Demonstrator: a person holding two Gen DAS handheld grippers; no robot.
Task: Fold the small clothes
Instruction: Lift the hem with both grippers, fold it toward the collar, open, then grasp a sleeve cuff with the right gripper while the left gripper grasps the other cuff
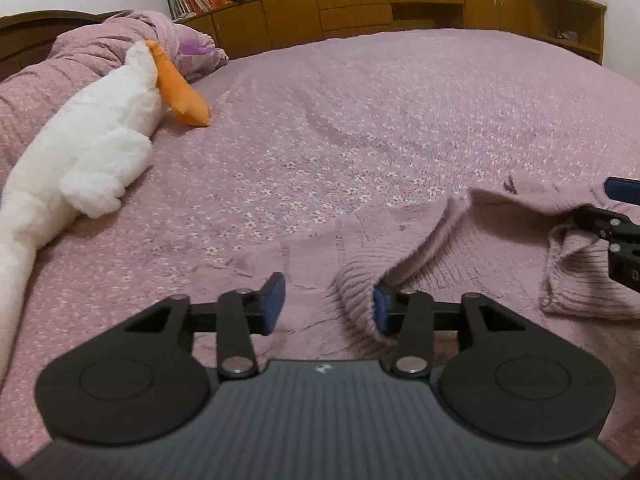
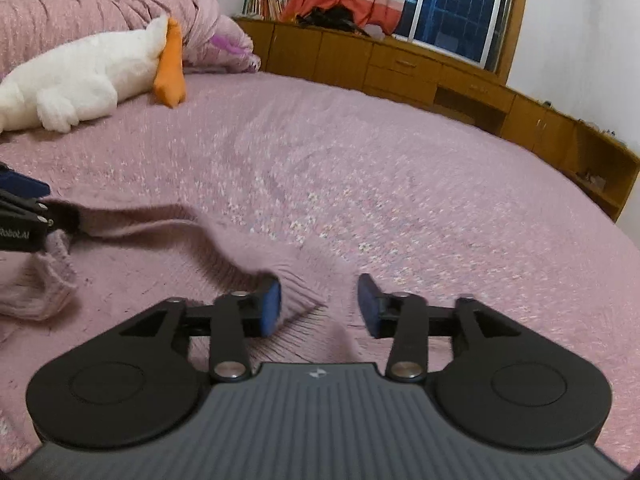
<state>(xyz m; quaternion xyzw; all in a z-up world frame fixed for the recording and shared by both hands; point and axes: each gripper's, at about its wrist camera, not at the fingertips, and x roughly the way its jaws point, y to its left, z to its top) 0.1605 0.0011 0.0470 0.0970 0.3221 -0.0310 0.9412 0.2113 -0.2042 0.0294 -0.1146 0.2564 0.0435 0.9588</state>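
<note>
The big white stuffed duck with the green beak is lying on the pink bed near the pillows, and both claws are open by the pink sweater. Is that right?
Almost. The stuffed duck's beak is orange, not green; the right wrist view shows it plainly. The rest holds: it lies on the pink bed near the pillows, and the left claw and right claw are open by the pink sweater.

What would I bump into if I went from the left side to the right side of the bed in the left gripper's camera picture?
White plush goose → its orange beak → bare flowery bedspread → pink knit sweater → the right gripper at the far right edge, at the sweater.
</note>
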